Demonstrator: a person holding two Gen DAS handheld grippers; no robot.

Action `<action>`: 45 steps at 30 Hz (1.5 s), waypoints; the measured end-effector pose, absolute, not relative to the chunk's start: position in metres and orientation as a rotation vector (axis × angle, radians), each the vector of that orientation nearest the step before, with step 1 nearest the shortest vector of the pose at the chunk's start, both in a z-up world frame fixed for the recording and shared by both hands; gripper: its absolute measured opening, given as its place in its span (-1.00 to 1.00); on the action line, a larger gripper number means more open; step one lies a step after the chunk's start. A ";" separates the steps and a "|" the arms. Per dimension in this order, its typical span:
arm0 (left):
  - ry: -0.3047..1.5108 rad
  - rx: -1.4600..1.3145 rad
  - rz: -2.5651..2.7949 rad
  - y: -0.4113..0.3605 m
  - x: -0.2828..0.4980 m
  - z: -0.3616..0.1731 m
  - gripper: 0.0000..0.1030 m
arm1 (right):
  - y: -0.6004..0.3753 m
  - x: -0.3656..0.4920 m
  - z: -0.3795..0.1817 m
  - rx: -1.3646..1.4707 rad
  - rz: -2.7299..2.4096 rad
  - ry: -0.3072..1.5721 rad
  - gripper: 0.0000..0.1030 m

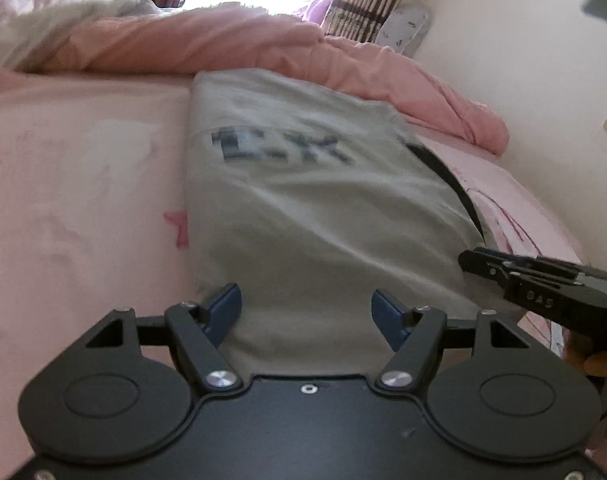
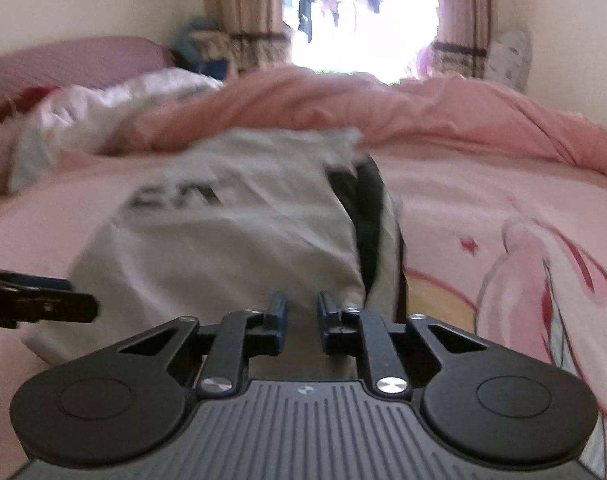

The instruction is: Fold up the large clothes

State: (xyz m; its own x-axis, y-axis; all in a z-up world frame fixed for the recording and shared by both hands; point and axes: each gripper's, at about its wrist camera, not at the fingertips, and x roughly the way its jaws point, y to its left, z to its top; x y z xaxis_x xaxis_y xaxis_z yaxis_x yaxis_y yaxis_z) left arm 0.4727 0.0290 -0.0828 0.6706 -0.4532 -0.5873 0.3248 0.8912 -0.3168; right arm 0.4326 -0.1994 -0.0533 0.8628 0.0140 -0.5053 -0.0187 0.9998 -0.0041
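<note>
We had the bed point(image 1: 83, 168) under everything, pink printed sheet, w/ a pink duvet point(image 1: 231, 44) bunched along the far side by the window. On the sheet lay the grey shirt point(image 1: 303, 200), already narrowed to a long panel w/ dark lettering facing up; a black trim edge point(image 1: 443, 172) showed along its right side. The near hem sat right at both tools.

The left gripper point(image 1: 306, 314) was spread wide, blue pads either side of the near hem, nothing pinched as far as we could see. The right gripper point(image 2: 301, 316) was much narrower, a small gap left btwn the pads, cloth just ahead of them; we couldn't tell if any fabric was caught in there, so prob. not gripping yet.

Our read: next was taking the near hem at both corners and carrying it over toward the lettering. To do that well we needed each tool to bite all layers at the corner, not just the top one, lift level, keep the hem taut btwn the two, and land edges square on the panel's sides. The black trim side looked thicker, so it was likelier to slip.
</note>
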 end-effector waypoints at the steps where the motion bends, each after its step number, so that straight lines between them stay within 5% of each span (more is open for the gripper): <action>1: 0.692 -0.163 -0.442 0.026 0.470 -0.086 0.37 | -0.202 0.433 -0.057 0.002 0.013 0.534 -0.81; 4: 0.664 -0.115 -0.431 0.020 0.464 -0.090 0.37 | -0.207 0.432 -0.064 0.030 0.006 0.522 -0.97; 17: 0.570 -0.051 -0.386 0.009 0.423 -0.049 0.39 | -0.197 0.386 -0.030 0.055 0.002 0.476 -0.79; 31: 0.678 -0.022 -0.418 -0.003 0.430 -0.086 0.38 | -0.200 0.392 -0.062 0.082 0.008 0.574 -0.86; 34: 0.652 -0.054 -0.450 0.005 0.440 -0.062 0.40 | -0.202 0.397 -0.043 0.095 0.007 0.546 -0.71; 41: 0.528 -0.012 -0.381 0.010 0.505 -0.025 0.42 | -0.194 0.452 -0.003 0.062 0.021 0.408 -0.69; 45: 0.564 -0.024 -0.314 0.017 0.552 -0.037 0.42 | -0.200 0.500 -0.001 0.061 0.003 0.411 -0.19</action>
State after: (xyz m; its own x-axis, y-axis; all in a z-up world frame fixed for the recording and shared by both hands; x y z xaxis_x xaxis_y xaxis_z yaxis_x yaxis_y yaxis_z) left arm 0.5521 0.0167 -0.0370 0.7987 -0.2991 -0.5222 0.2857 0.9522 -0.1083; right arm 0.4996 -0.1997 -0.0014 0.9169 0.0155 -0.3987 0.0093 0.9981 0.0601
